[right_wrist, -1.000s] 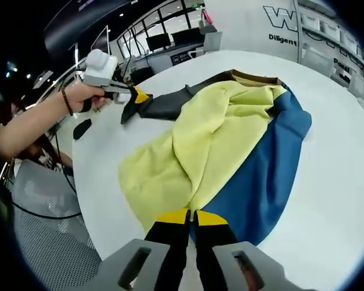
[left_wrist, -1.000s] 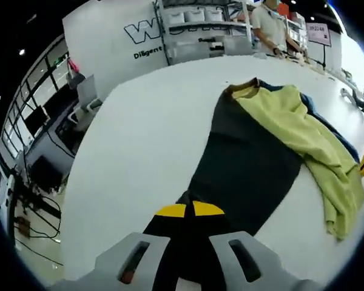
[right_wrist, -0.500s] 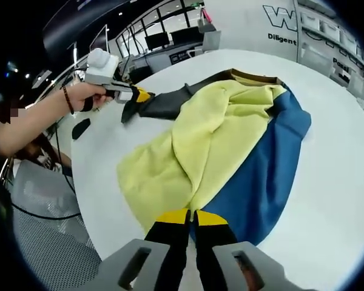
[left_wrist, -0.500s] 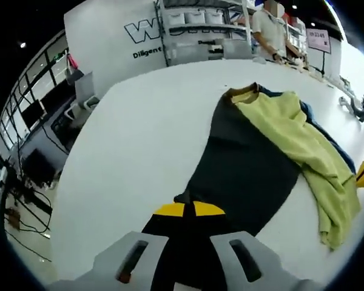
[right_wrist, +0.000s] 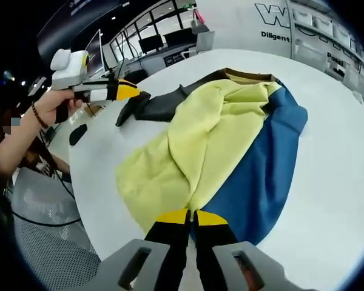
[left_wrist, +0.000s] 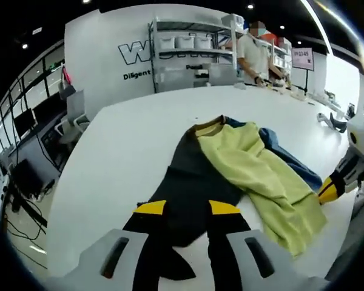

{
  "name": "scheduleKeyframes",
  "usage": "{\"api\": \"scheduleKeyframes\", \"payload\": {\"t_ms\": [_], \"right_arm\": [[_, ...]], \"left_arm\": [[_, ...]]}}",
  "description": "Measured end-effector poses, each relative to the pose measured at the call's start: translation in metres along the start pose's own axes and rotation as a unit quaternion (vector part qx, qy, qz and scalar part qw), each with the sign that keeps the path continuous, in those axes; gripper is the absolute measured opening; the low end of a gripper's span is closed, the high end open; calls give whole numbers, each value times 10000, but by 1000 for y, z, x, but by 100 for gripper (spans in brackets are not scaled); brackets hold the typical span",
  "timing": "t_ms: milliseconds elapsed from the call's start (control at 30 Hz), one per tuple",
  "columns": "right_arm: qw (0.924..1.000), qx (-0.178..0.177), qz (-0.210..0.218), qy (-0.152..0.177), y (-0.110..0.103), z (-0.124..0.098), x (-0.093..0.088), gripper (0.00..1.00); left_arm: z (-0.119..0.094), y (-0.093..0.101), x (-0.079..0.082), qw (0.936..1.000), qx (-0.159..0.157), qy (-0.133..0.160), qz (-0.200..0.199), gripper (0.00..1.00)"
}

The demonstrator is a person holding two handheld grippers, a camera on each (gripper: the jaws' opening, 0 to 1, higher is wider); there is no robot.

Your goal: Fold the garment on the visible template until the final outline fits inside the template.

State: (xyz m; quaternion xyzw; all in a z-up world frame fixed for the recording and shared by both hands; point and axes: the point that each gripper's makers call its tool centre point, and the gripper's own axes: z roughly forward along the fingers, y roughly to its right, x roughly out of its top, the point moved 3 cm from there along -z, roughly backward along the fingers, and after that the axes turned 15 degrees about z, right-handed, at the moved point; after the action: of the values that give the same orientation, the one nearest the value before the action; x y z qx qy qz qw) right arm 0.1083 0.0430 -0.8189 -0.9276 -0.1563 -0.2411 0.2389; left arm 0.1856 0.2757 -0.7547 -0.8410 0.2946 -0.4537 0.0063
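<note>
White round table (right_wrist: 346, 182) carried the garment (right_wrist: 230, 151), spread across its middle in dark grey, yellow and blue panels, collar toward the far wall. Shelving (left_wrist: 194, 51) with bins and wall lettering stood behind; a person (left_wrist: 255, 51) worked at a far counter. Left tool (left_wrist: 187, 209) was raised off the table, jaws parted and empty, above the dark sleeve end; a hand (right_wrist: 48, 109) held it level. Right tool (right_wrist: 191, 217) was clamped on the garment's near hem, where yellow meets blue.
</note>
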Motion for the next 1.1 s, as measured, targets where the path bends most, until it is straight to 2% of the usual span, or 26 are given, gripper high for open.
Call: {"api": "scheduleKeyframes", "payload": {"t_ms": [33, 100, 233, 333, 367, 467, 567, 667, 700, 733, 867, 967, 1000, 1067, 1100], "right_arm": [[10000, -3, -11, -2, 0, 0, 0, 0], [10000, -7, -52, -12, 0, 1, 0, 0], [10000, -13, -61, -13, 0, 1, 0, 0], [10000, -9, -59, 0, 0, 1, 0, 0], [10000, 4, -44, 7, 0, 0, 0, 0], [10000, 53, -58, 25, 1, 0, 0, 0], [9999, 65, -99, 41, 0, 0, 1, 0], [9999, 70, -103, 47, 0, 0, 0, 0], [9999, 69, -104, 48, 0, 0, 1, 0], [9999, 65, -96, 49, 0, 0, 1, 0], [9999, 84, -98, 69, -1, 1, 1, 0], [9999, 94, -108, 49, -1, 1, 1, 0], [9999, 106, -108, 45, -1, 2, 1, 0], [9999, 97, -71, 32, -2, 2, 1, 0], [9999, 99, -79, 35, -2, 2, 1, 0]], "left_arm": [[-2, 3, 3, 9999, 8, 66, 155, 19], [-6, 12, 5, 9998, -108, 86, 173, 19], [-10, 25, 6, 9995, -273, 123, 36, 18], [-13, 46, 8, 9981, -555, 112, 238, 18], [-15, 56, 11, 9973, -649, 194, 273, 19], [-15, 69, 14, 9967, -702, 298, 293, 18], [-16, 89, 16, 9944, -974, 418, 12, 18], [-16, 99, 18, 9933, -1041, 487, -124, 13], [-16, 100, 18, 9933, -1028, 516, -114, 15], [-16, 107, 19, 9912, -1200, 564, -44, 17], [-17, 124, 20, 9884, -1422, 523, 47, 24], [-17, 141, 22, 9835, -1719, 529, 194, 20], [-17, 145, 21, 9822, -1793, 511, 222, 21], [-20, 160, 24, 9771, -1990, 524, 534, 23], [-20, 165, 24, 9770, -2004, 510, 523, 22]]}}
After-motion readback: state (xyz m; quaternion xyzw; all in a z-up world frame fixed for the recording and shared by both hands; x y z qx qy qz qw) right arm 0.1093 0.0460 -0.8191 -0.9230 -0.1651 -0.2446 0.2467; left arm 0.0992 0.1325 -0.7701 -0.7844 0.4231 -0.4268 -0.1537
